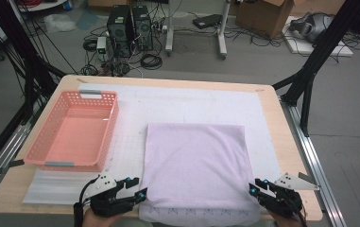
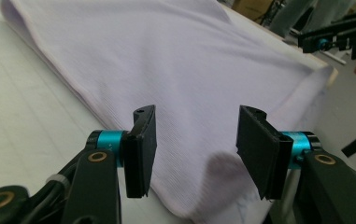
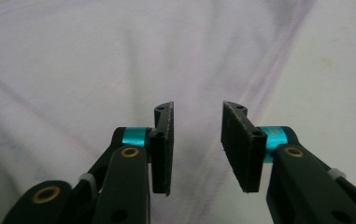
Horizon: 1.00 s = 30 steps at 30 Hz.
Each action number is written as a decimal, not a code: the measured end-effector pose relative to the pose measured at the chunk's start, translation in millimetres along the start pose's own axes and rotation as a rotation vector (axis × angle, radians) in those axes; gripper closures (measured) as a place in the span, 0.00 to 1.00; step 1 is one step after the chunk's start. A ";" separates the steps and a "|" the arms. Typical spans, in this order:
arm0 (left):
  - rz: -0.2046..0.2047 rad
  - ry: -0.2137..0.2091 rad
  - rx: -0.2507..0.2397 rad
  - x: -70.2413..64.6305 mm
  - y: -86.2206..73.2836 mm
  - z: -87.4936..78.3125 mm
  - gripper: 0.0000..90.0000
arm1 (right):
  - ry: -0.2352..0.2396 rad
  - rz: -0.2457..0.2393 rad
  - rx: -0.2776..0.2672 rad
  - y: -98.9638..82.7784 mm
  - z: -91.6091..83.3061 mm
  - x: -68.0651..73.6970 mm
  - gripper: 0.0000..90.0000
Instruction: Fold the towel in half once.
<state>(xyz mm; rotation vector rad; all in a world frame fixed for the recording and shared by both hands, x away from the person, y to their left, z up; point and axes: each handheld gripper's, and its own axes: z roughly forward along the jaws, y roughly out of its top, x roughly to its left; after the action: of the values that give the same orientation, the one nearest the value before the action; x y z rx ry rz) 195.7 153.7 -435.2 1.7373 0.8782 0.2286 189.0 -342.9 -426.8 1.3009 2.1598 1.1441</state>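
Plainly, both tongs are empty: the left tongs (image 1: 136, 187) stand well apart at the near left corner of the folded lilac cloth (image 1: 194, 161), and in the left gripper view the left tongs (image 2: 194, 144) have cloth beneath and between the pads without either pad pressing on it. The right tongs (image 1: 258, 185) sit at the near right corner, moderately open; the right gripper view shows the right tongs (image 3: 196, 140) hovering over rumpled cloth with a clear gap between the pads. The cloth lies flat on the white mat (image 1: 177, 101) in the middle of the tabletop (image 1: 281, 142), its near hem hanging slightly over the front edge, with the pink basket (image 1: 73, 130) well apart to the left. The likely trouble is a grab that catches only the top layer, so the fold peels open when lifted. Uneven bites at the two corners would skew the cloth or drag it crooked across the mat. Because the near hem overhangs, a tug toward the person could slide the whole piece off the tabletop.
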 end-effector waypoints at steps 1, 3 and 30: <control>-0.008 0.008 -0.007 3.1 1.3 1.5 0.51 | -0.018 0.008 0.005 1.7 5.2 -4.2 0.76; -0.019 0.018 -0.017 11.4 4.5 5.6 0.51 | -0.035 0.016 0.017 4.4 14.4 -9.3 0.78; -0.054 0.082 0.000 71.3 42.9 71.7 0.44 | -0.098 0.010 -0.026 37.7 53.4 -37.5 0.62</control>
<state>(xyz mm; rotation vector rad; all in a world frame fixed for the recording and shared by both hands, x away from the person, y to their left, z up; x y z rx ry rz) 304.8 142.4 -442.1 1.7117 0.9832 0.2652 264.1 -341.8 -432.4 1.3302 2.0637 1.0855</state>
